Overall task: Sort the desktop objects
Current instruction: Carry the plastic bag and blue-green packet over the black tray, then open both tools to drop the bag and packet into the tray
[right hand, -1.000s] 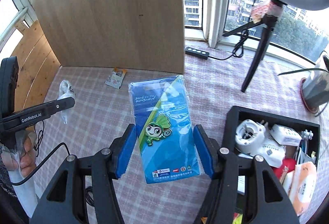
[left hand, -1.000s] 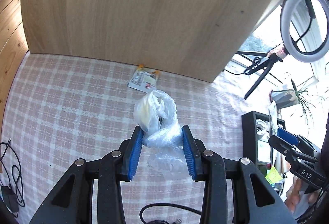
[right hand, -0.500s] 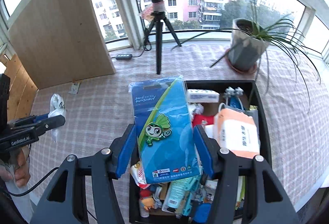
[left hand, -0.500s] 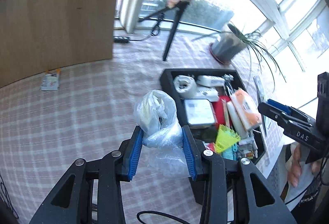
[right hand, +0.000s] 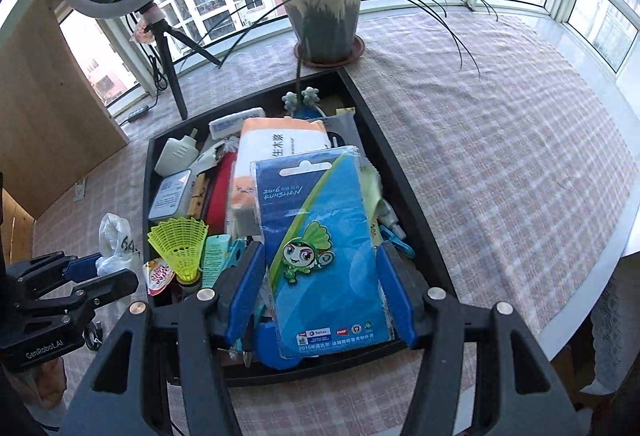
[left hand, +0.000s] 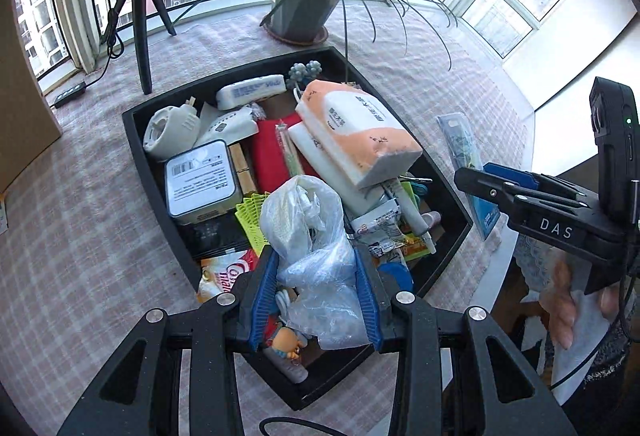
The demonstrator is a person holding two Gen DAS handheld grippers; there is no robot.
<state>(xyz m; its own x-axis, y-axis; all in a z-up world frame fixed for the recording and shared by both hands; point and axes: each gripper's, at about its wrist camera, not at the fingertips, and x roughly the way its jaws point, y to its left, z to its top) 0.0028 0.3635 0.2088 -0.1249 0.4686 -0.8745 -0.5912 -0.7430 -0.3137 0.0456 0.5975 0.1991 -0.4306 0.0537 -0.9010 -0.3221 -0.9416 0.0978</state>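
Left gripper [left hand: 316, 292] clamps a crumpled plastic bag [left hand: 308, 232]; right gripper [right hand: 320, 292] pinches a blue carded packet [right hand: 324, 256]. Both hang over the crowded black tray [left hand: 140, 159], so release low, onto free spots.

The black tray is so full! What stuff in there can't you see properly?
- Bottom of the black tray: both views, buried under piled items.
- What's inside the crumpled plastic bag: left wrist view, cloudy folds hide it.
- Items near the tray's front edge: right wrist view, the blue card pack and right gripper cover them.
- Small print on the white box: too small to read.
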